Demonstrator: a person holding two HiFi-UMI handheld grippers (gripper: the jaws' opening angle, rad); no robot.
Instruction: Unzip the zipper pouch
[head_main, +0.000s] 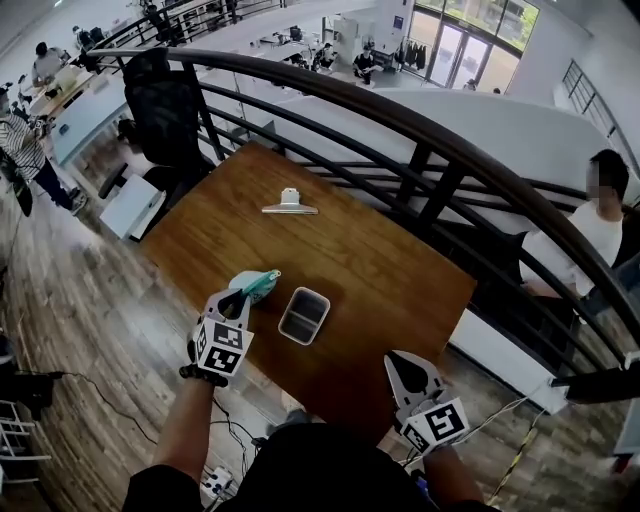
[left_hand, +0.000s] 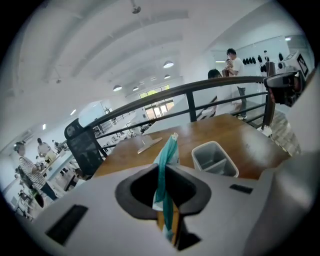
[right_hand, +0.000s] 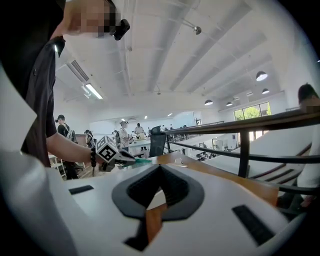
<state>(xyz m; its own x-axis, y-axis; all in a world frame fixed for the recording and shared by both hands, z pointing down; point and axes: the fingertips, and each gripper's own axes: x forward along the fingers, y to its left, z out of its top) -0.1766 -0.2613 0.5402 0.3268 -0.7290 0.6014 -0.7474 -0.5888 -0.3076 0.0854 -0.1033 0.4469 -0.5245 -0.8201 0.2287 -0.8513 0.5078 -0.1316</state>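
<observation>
Zipper pouch (head_main: 258, 284) hung clamped in the left gripper (head_main: 238, 298) over the wooden table's (head_main: 380, 270) left edge, left of centre, just beside a grey bin (head_main: 304, 315). The right gripper (head_main: 403, 365), jaws together and empty, hovered at the near edge, lower right.

Left gripper (head_main: 240, 298) is carried on a bare left forearm (head_main: 185, 425) and angled downward and forward, its jaws pressed onto a thin teal pouch (head_main: 260, 283) that stands out past the tips. Right gripper (head_main: 398, 362) is held near level at the person's right. Its jaws are fully together with nothing between them.
</observation>
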